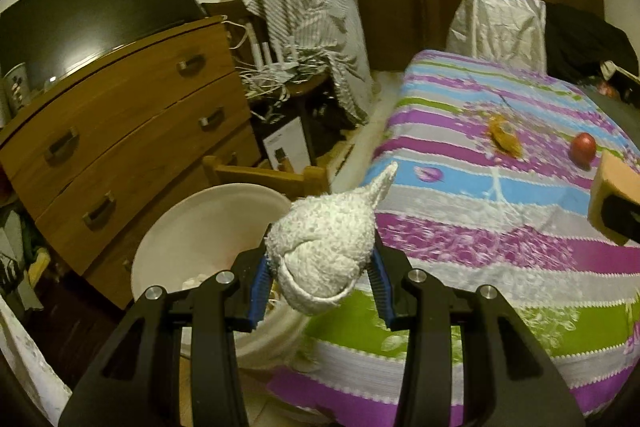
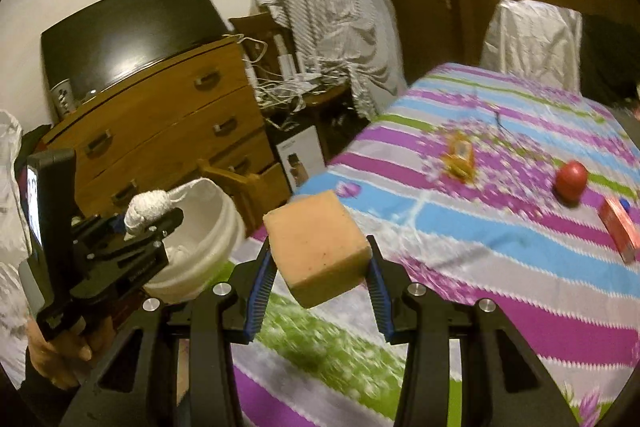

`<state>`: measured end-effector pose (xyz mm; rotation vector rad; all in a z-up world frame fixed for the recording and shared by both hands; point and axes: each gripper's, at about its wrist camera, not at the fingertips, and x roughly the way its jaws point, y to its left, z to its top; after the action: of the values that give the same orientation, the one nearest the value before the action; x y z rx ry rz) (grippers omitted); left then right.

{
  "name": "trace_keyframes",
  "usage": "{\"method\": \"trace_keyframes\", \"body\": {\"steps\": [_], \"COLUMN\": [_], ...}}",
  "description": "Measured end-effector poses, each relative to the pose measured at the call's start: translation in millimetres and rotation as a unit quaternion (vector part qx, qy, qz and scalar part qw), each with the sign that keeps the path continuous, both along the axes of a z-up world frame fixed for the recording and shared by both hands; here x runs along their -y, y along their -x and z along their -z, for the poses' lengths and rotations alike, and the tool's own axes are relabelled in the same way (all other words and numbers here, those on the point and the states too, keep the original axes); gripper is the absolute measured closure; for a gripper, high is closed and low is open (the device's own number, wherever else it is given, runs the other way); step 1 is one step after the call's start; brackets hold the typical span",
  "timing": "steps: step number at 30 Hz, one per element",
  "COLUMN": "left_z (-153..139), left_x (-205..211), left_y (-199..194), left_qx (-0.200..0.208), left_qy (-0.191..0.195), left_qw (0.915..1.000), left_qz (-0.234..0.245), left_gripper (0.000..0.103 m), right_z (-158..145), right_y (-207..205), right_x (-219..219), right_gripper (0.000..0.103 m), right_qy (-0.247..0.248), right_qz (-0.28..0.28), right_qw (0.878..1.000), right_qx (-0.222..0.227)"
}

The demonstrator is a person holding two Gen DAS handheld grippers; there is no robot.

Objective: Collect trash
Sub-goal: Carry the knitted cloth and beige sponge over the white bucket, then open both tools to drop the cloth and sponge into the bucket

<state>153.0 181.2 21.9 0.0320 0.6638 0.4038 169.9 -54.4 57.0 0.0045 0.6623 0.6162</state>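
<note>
My left gripper is shut on a balled grey-white sock, held just right of the white bucket that stands beside the bed. In the right wrist view the same sock and left gripper hang over the bucket's near rim. My right gripper is shut on an orange sponge block above the bed's edge. The sponge also shows at the right edge of the left wrist view. Some pale trash lies inside the bucket.
The striped bedspread carries a yellow wrapper, a red apple and a red carton. A wooden dresser with a dark screen stands behind the bucket. A cluttered side table, a draped chair and a person's hand are in view.
</note>
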Motion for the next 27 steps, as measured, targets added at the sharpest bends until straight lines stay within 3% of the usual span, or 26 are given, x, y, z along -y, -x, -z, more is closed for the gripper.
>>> {"method": "trace_keyframes", "body": {"steps": [12,27], "left_z": [-8.7,-8.0], "left_x": [-70.9,-135.9], "left_y": [11.1,16.5], "left_qx": [0.008,0.004], "left_qy": [-0.003,-0.008], "left_qw": [0.9975,0.9925], "left_qz": [-0.071,-0.122], "left_gripper": [0.063,0.062], "right_z": [-22.5,-21.2], "right_y": [-25.5,-37.0], "right_x": [-110.8,-221.2], "right_gripper": [0.058,0.058], "right_qy": [0.032,0.071], "right_qz": [-0.074,-0.148], "right_qw": [0.997,0.986], "right_qx": [0.017,0.013]}}
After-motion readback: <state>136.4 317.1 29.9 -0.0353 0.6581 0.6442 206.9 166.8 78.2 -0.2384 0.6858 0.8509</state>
